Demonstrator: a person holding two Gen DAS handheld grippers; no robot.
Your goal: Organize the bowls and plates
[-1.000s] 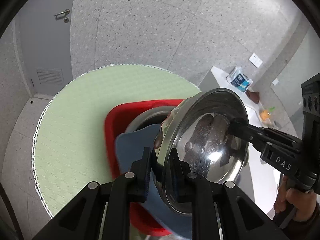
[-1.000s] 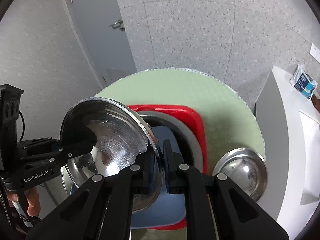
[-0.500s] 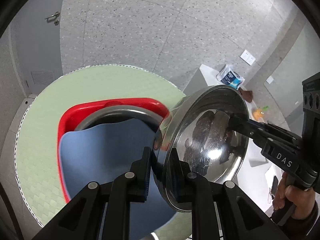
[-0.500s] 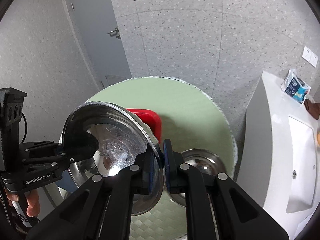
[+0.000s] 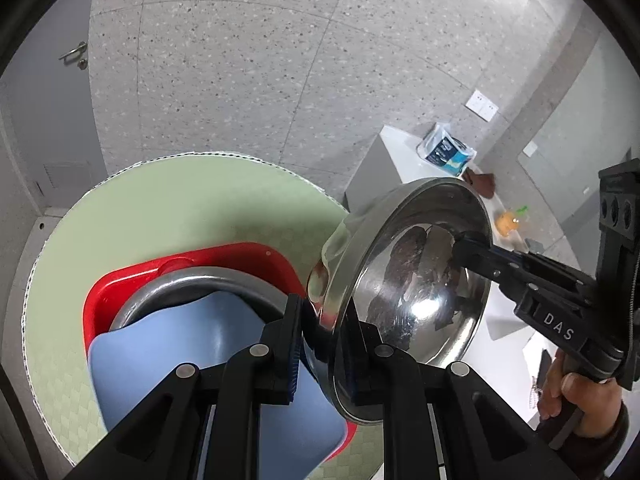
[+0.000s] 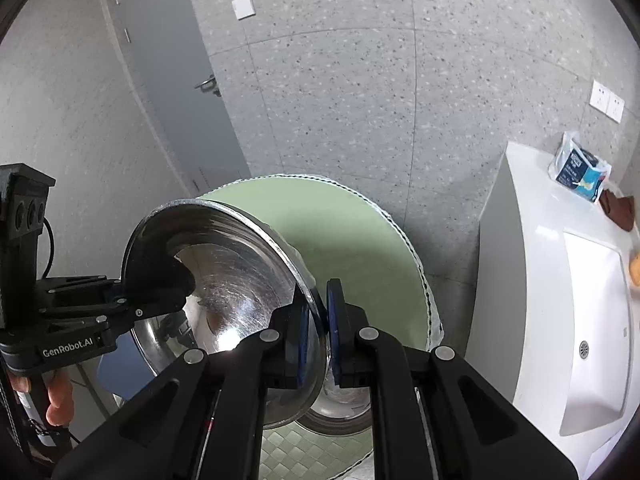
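Both grippers hold one steel bowl (image 5: 416, 292) tilted on edge in the air. My left gripper (image 5: 322, 344) is shut on its near rim. My right gripper (image 6: 317, 324) is shut on the opposite rim of the bowl (image 6: 232, 284). In the left wrist view the right gripper (image 5: 472, 246) reaches in from the right. Below left, a red basin (image 5: 128, 284) holds a steel plate (image 5: 192, 284) and a blue plate (image 5: 168, 356). A second steel bowl (image 6: 340, 408) sits on the table under my right gripper, partly hidden.
The round table has a green cloth (image 5: 160, 208), also in the right wrist view (image 6: 352, 240). A white sink counter (image 6: 560, 300) stands to the right with a blue packet (image 6: 580, 172). A grey door (image 6: 160, 80) is behind.
Both grippers carried the held bowl to the right, off the red basin and over the second steel bowl. The grip on both rims has not changed.
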